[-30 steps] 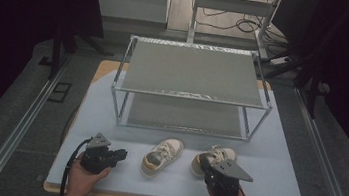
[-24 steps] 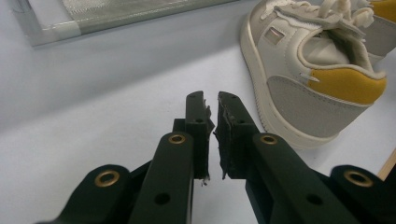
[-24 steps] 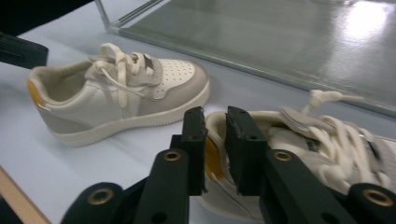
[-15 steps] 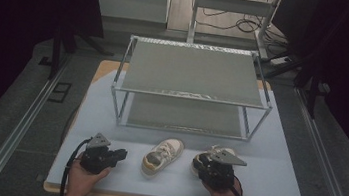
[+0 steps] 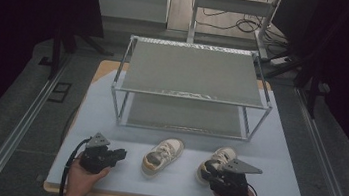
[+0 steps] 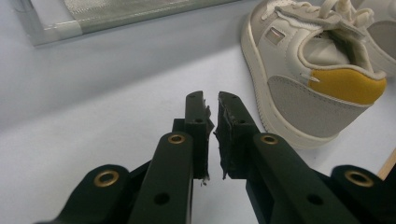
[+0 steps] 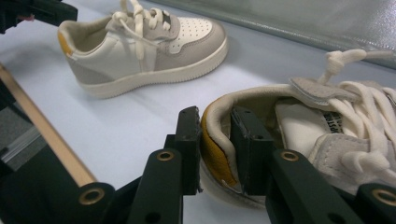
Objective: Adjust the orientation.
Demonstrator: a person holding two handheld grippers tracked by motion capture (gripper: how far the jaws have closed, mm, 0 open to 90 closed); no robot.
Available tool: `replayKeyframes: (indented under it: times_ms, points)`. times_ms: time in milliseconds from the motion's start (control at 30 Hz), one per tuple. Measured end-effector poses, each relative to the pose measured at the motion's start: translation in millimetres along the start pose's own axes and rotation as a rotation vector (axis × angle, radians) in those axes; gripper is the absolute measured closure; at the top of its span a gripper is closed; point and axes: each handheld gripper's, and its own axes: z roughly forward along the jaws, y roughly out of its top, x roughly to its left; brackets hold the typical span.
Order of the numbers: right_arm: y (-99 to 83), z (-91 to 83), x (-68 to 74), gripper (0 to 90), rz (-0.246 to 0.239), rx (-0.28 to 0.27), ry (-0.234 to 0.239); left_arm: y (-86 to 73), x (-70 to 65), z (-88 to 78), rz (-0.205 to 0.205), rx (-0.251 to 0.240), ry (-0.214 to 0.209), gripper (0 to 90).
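Two small white-and-grey sneakers with yellow heel patches lie on the pale blue table (image 5: 281, 156) in front of a rack. My right gripper (image 5: 210, 167) (image 7: 217, 114) is shut on the heel collar of the right sneaker (image 5: 220, 156) (image 7: 327, 116), with one jaw inside the shoe and one outside. The left sneaker (image 5: 163, 153) (image 6: 317, 60) (image 7: 144, 46) lies free between the grippers. Low over the table to its left, my left gripper (image 5: 120, 153) (image 6: 212, 100) has its jaws nearly together and holds nothing.
A metal rack (image 5: 193, 72) with two grey shelves stands across the middle of the table behind the shoes. The table's wooden front edge (image 7: 42, 130) runs close under both hands. Dark floor and rails flank the table.
My right gripper has turned and shifted slightly at the right sneaker's heel. The left gripper and the left sneaker have stayed in place.
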Motion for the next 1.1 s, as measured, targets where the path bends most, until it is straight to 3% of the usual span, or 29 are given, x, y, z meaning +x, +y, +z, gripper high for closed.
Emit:
replayKeyframes:
  times_ms: [200,233,333,467,500,567,600,633,667,733,800,1000,1100]
  points:
    - [-0.6,-1.3,4.3,65.6,-0.034,0.012,-0.033,0.3,-0.6,0.1,0.001,-0.001,-0.001,82.0]
    - [1.1,-3.6,8.0,60.2,-0.042,-0.011,-0.074,0.4,-0.3,-0.2,0.001,-0.001,-0.001,82.0]
    - [7.7,-15.9,13.7,58.9,-0.04,-0.062,-0.089,0.4,0.8,-1.3,-0.004,-0.005,-0.001,81.9]
    - [13.3,-23.5,25.9,62.0,-0.054,-0.09,-0.064,0.6,1.4,-1.9,-0.007,-0.008,0.001,81.9]
    - [14.3,-19.2,36.2,65.9,-0.072,-0.079,-0.04,0.7,1.0,-1.4,-0.004,-0.005,0.0,81.9]
    - [14.3,-14.3,40.6,68.0,-0.075,-0.07,-0.031,0.7,0.4,-0.9,-0.004,-0.004,-0.001,81.9]
    - [13.2,-1.3,47.0,73.7,-0.074,-0.05,-0.027,0.7,-0.6,0.0,0.0,-0.002,-0.002,81.9]
    - [13.2,-1.3,47.0,73.7,-0.074,-0.05,-0.027,0.7,-0.6,0.0,0.0,-0.002,-0.002,81.8]
    - [10.8,14.1,50.1,78.6,-0.065,-0.025,-0.039,0.7,-0.7,0.4,0.002,0.0,-0.004,81.8]
    - [8.9,23.7,51.0,82.5,-0.068,-0.003,-0.05,0.4,0.3,0.4,-0.001,0.0,-0.005,81.7]
    - [6.2,29.7,51.0,86.0,-0.081,0.006,-0.093,0.2,1.8,-0.4,-0.005,0.0,-0.005,81.7]
    - [-2.4,23.2,41.5,89.6,-0.055,-0.002,-0.144,0.1,3.2,-1.3,-0.008,-0.003,-0.002,81.7]
    - [-7.2,14.9,36.8,89.7,-0.033,-0.019,-0.121,0.2,2.3,-0.3,-0.007,-0.001,-0.002,81.7]
